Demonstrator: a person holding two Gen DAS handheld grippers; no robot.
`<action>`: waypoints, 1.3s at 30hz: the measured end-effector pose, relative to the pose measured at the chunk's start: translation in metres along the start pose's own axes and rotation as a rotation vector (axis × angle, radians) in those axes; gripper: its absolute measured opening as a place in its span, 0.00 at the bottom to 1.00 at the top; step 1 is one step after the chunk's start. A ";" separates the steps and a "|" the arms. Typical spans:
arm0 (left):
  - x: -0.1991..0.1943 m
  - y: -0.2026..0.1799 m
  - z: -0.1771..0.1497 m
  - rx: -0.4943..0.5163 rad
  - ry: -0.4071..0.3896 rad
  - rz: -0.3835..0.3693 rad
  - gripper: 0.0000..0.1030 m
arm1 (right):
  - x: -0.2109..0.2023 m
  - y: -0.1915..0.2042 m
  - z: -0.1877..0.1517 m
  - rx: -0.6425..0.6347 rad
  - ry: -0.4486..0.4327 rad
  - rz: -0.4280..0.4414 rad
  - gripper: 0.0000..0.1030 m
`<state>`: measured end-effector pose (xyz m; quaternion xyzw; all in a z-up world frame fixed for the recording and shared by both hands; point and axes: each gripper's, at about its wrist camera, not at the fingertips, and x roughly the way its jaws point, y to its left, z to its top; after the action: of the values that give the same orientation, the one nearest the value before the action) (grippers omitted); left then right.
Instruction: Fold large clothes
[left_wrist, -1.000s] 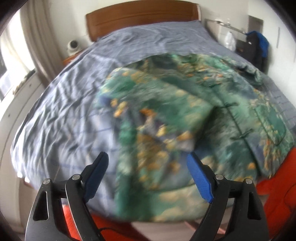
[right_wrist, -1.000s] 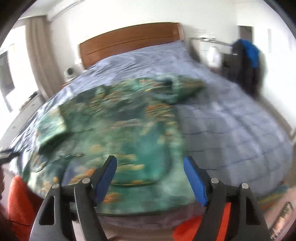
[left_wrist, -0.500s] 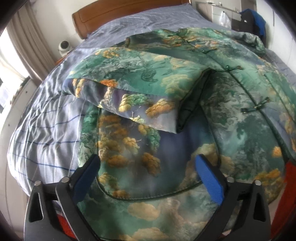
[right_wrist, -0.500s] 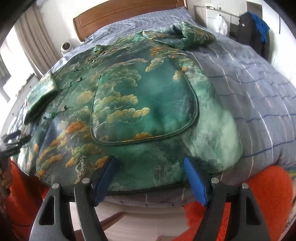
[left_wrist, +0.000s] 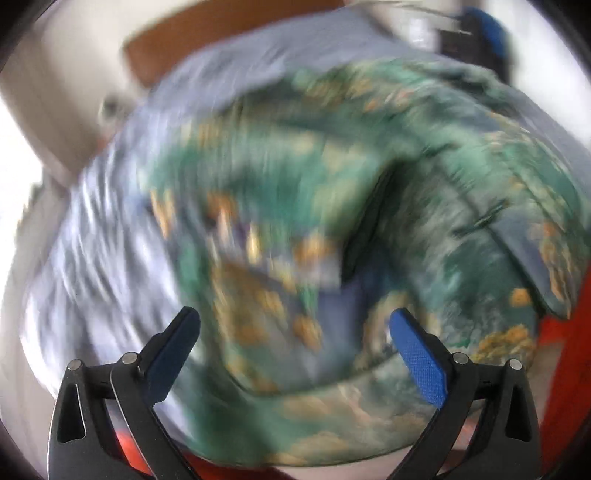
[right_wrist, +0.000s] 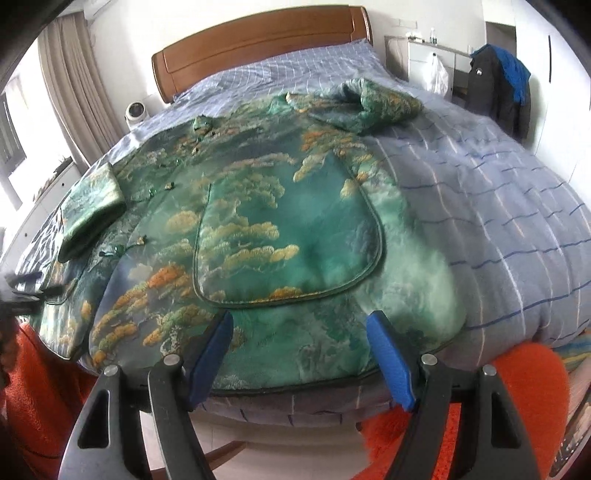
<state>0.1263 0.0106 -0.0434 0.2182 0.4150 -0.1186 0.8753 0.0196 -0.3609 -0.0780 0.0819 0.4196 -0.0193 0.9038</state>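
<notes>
A large green jacket (right_wrist: 280, 229) with orange and cream cloud print lies spread on the bed, front up, hem at the near edge. One sleeve (right_wrist: 88, 210) is folded in across the body at the left; the other sleeve (right_wrist: 369, 103) lies bunched at the far right. My right gripper (right_wrist: 301, 350) is open and empty, just above the hem. My left gripper (left_wrist: 293, 347) is open and empty, over the jacket's (left_wrist: 369, 221) left half near the hem. The left wrist view is blurred by motion.
The bed has a grey-blue checked quilt (right_wrist: 498, 206) and a wooden headboard (right_wrist: 258, 48). A dark coat (right_wrist: 498, 92) hangs at the far right. A small white camera (right_wrist: 135, 112) stands left of the headboard, with curtains (right_wrist: 70, 92) beside it. The person's orange clothing (right_wrist: 517, 406) fills the lower corners.
The left gripper has pulled back and up from the jacket and is moving fast, blurring its view. The right gripper has drawn back a little. Both jaws stay open.
</notes>
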 end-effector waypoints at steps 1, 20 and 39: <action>-0.004 -0.004 0.007 0.068 -0.024 0.023 1.00 | -0.002 0.001 0.001 -0.005 -0.010 -0.002 0.72; 0.009 0.176 0.060 -0.354 -0.044 -0.081 0.14 | -0.022 0.024 -0.007 -0.086 -0.095 0.020 0.72; 0.065 0.365 -0.179 -1.118 0.181 0.381 0.71 | -0.013 0.009 0.015 -0.042 -0.010 0.064 0.72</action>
<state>0.1879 0.4147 -0.0912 -0.1957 0.4412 0.2959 0.8243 0.0233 -0.3550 -0.0572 0.0762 0.4127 0.0182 0.9075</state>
